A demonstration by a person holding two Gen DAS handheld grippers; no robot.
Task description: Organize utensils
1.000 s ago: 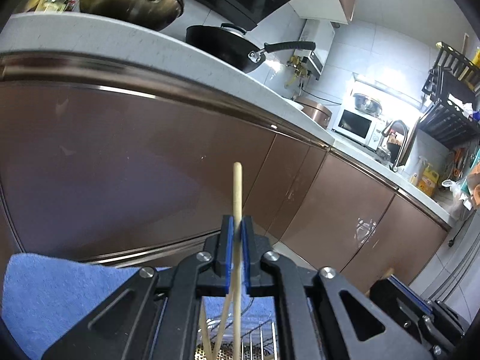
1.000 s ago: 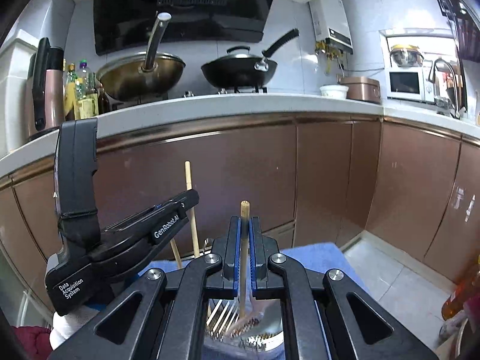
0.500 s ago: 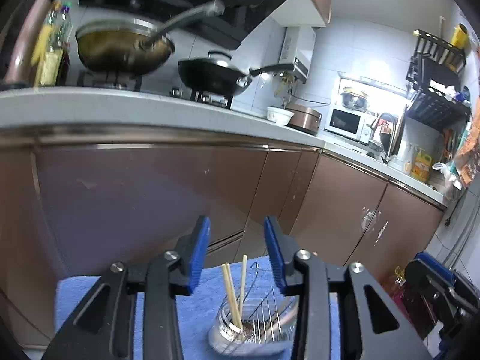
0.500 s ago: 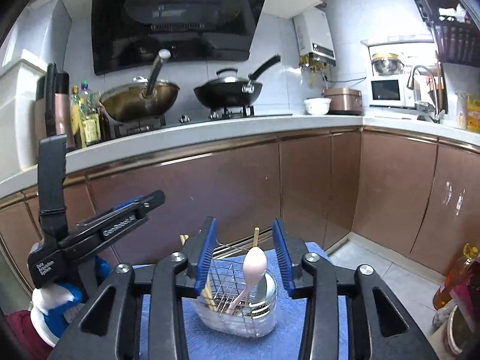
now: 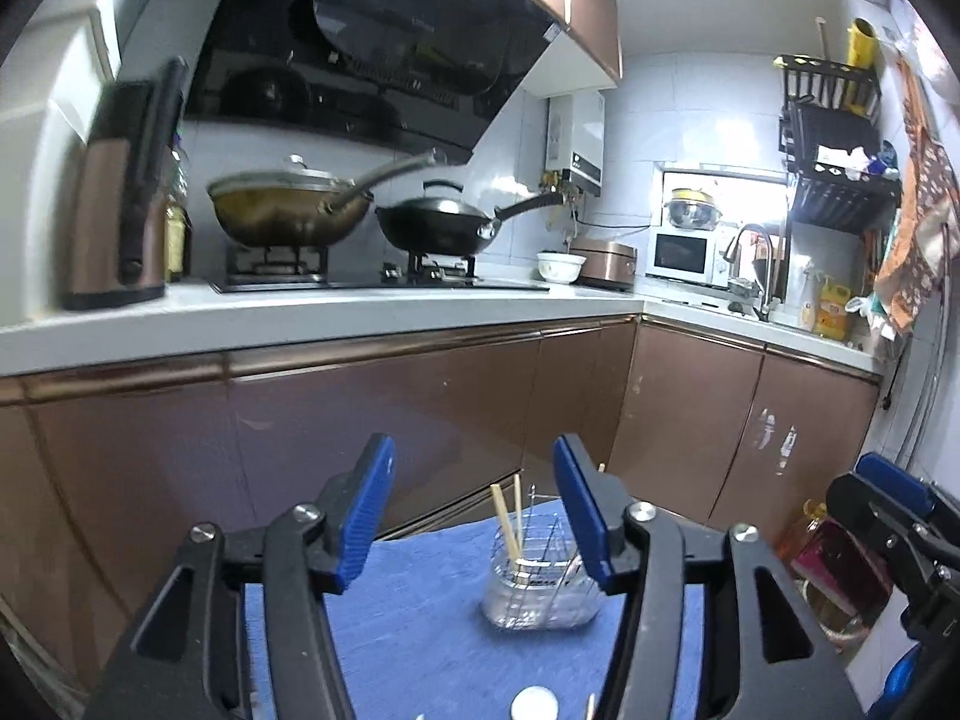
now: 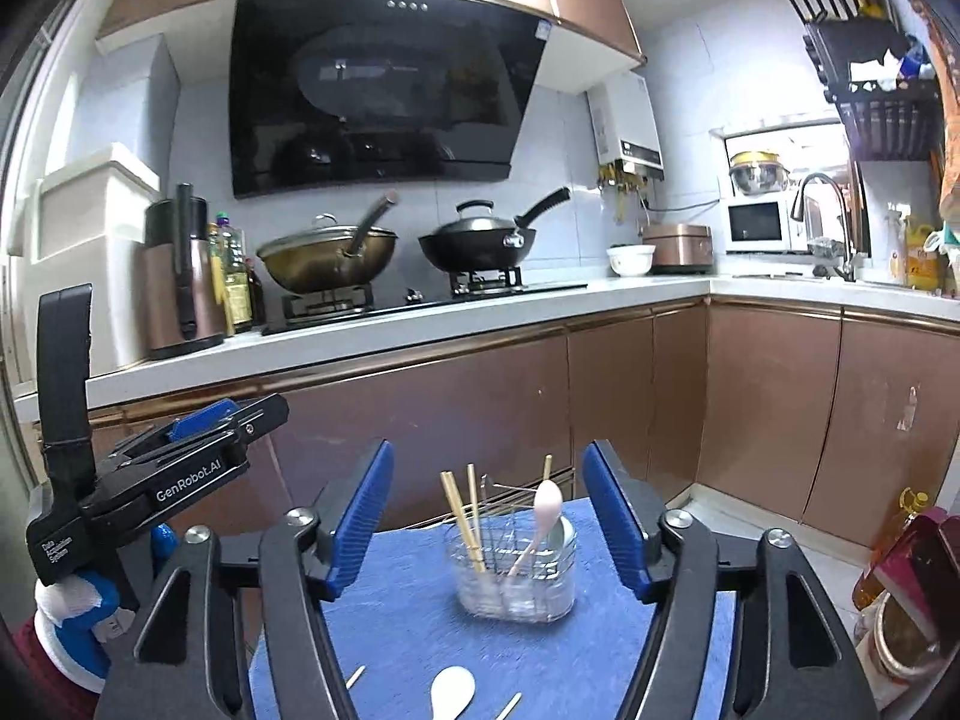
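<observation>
A wire utensil holder [image 6: 516, 570] [image 5: 543, 576] stands on a blue cloth [image 6: 408, 630] [image 5: 414, 618]. Wooden chopsticks [image 6: 462, 516] [image 5: 505, 525] and a pink spoon [image 6: 543, 510] stand upright in it. Near the cloth's front edge lie a white spoon [image 6: 453, 693] [image 5: 533, 703] and loose chopsticks [image 6: 355, 677]. My right gripper [image 6: 489, 525] hangs back from the holder, its jaws opening with nothing between them. My left gripper [image 5: 474, 519] is also drawn back, its jaws opening and empty. The left gripper's body [image 6: 150, 474] shows at the left of the right wrist view.
Brown cabinet doors [image 6: 480, 396] run behind the cloth under a white counter [image 6: 420, 324]. A stove with two woks [image 6: 330, 255] sits on it. A microwave [image 6: 759, 225] and sink tap are far right. Bottles [image 6: 900, 540] stand on the floor at the right.
Both grippers let go of chopsticks they were shut on, opened wide, and pulled up and back from the holder. The chopsticks now stand in the holder.
</observation>
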